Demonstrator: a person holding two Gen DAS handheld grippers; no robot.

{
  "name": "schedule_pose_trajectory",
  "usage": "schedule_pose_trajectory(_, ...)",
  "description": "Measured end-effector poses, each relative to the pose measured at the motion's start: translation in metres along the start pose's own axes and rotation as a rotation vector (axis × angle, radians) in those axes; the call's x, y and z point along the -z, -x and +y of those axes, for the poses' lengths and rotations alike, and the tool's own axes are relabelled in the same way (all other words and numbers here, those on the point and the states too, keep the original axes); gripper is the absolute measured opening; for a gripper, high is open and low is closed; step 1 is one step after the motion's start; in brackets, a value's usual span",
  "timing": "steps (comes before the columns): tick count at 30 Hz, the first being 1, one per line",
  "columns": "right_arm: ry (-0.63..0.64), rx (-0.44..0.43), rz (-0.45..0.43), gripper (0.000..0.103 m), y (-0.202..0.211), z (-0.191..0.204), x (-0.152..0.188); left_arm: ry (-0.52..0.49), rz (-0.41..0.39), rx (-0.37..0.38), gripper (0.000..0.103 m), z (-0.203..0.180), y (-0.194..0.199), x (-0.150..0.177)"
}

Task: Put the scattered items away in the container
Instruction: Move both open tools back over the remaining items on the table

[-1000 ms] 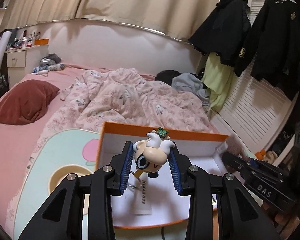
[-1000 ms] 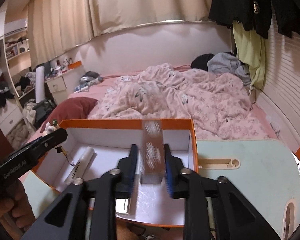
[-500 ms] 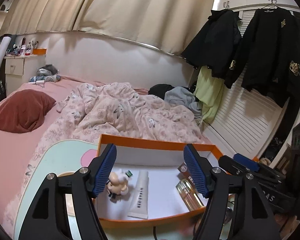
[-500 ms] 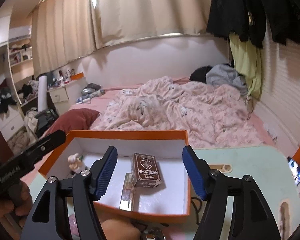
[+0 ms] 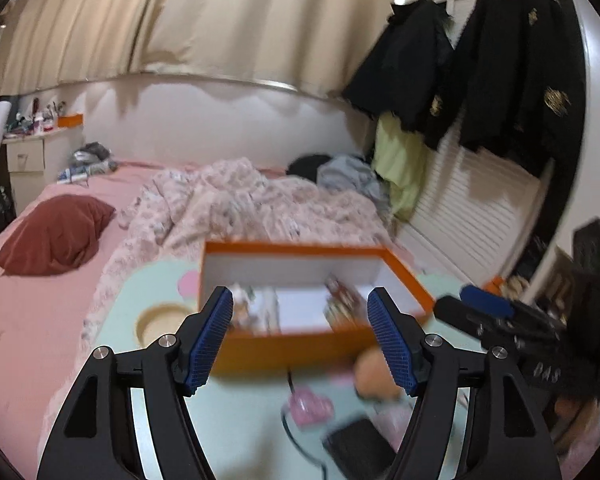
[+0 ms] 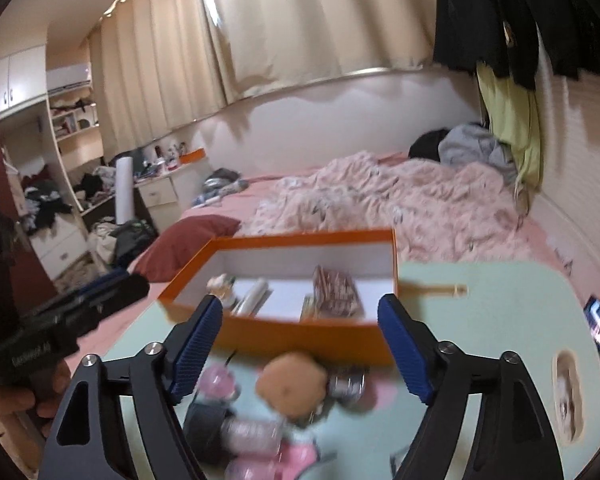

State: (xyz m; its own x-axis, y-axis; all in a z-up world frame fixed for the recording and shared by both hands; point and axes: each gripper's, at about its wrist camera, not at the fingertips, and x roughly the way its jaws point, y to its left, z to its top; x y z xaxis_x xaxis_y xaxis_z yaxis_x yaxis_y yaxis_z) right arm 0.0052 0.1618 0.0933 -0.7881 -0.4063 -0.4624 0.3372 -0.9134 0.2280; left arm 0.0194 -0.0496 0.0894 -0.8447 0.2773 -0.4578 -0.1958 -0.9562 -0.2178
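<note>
Orange cardboard box (image 6: 300, 336), white inside, sits on the pale green table (image 6: 480, 320); in it I see a small figurine (image 6: 222, 285), a white tube (image 6: 252, 295) and a brown card pack (image 6: 336, 292). Just in front of it lies a round tan plush (image 6: 292, 384) among blurred pink items. My right gripper (image 6: 300, 354) is opening, nothing between its fingers; my left gripper (image 5: 300, 336) stands open, empty. Beyond lies the bed (image 5: 40, 320).
</note>
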Motion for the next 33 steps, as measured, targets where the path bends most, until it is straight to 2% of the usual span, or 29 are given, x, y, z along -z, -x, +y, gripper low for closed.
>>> schedule_pose_trajectory(2, -0.028, 0.005, 0.016, 0.081, 0.012, -0.004, 0.010, -0.022, 0.054, 0.008, 0.070, -0.005, 0.007, 0.014)
schedule_pose_trajectory(5, -0.034, 0.031, 0.091, 0.081, 0.019, -0.010, 0.026, -0.056, 0.095, -0.007, 0.070, -0.010, 0.012, 0.037)
schedule_pose_trajectory(8, 0.008, 0.125, 0.143, 0.081, 0.020, -0.012, 0.045, -0.093, 0.163, -0.064, 0.070, -0.011, 0.002, 0.062)
schedule_pose_trajectory(11, 0.035, 0.183, 0.163, 0.081, 0.021, -0.011, 0.063, -0.044, 0.182, -0.072, 0.070, -0.007, 0.000, 0.078)
schedule_pose_trajectory(15, 0.038, 0.196, 0.205, 0.079, 0.018, -0.012, 0.080, -0.010, 0.198, -0.053, 0.070, -0.007, 0.001, 0.093)
schedule_pose_trajectory(19, 0.052, 0.220, 0.275, 0.060, 0.002, -0.021, 0.086, -0.043, 0.205, -0.127, 0.070, -0.007, -0.005, 0.101)
schedule_pose_trajectory(22, 0.062, 0.259, 0.267, 0.059, 0.002, -0.024, 0.089, -0.051, 0.208, -0.169, 0.073, -0.006, -0.007, 0.101)
schedule_pose_trajectory(24, 0.084, 0.273, 0.257, 0.060, 0.002, -0.022, 0.093, -0.082, 0.213, -0.190, 0.080, -0.011, -0.009, 0.103)
schedule_pose_trajectory(26, 0.089, 0.279, 0.245, 0.065, 0.002, -0.021, 0.094, -0.099, 0.194, -0.204, 0.083, -0.015, -0.010, 0.106)
schedule_pose_trajectory(28, 0.096, 0.284, 0.216, 0.068, 0.000, -0.018, 0.098, -0.098, 0.170, -0.208, 0.084, -0.016, -0.009, 0.109)
schedule_pose_trajectory(33, 0.088, 0.286, 0.212, 0.069, 0.000, -0.019, 0.096, -0.101, 0.175, -0.199, 0.084, -0.014, -0.009, 0.109)
